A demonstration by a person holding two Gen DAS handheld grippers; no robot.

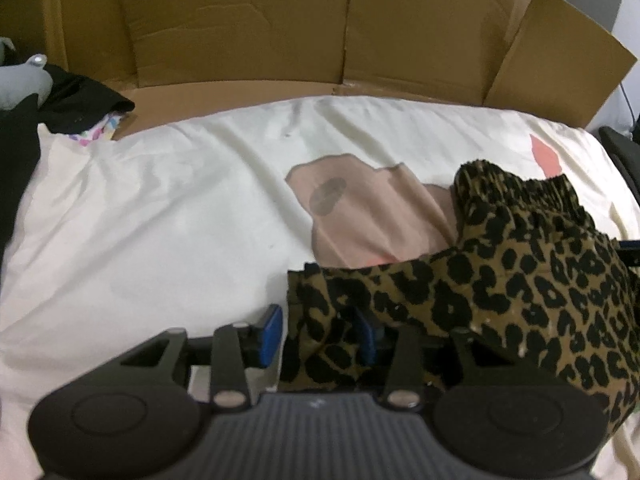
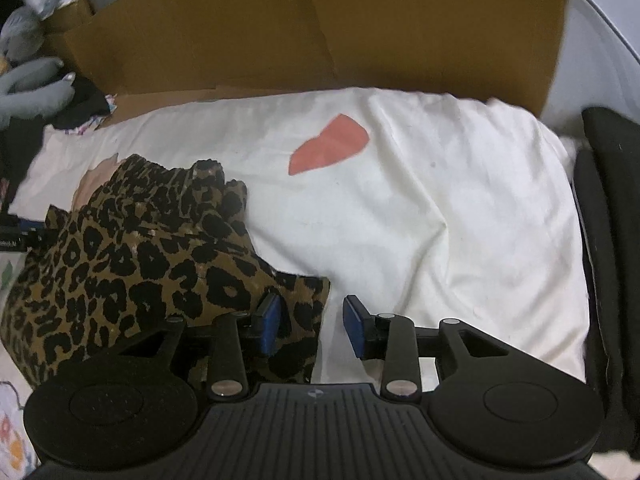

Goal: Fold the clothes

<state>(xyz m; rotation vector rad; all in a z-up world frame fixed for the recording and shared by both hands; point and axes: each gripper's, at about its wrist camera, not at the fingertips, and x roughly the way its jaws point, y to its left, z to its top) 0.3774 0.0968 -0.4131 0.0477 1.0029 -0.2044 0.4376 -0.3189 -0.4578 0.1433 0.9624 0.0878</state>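
The leopard-print garment point(image 1: 520, 280) lies bunched on the cream bedsheet point(image 1: 160, 220). Left gripper point(image 1: 320, 336) and right gripper point(image 2: 312, 328) stand part open, each straddling an edge, apparently to take hold.

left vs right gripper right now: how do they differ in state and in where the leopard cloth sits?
Left gripper: leopard-print garment fills the gap and drapes over one blue pad, hiding most of it. Right gripper: both blue pads show, and the garment's corner sits only by one pad, with part of the gap showing white sheet.

Neither visibly clamps the cloth. Shared: same black frame, blue pads, both open over the sheet.
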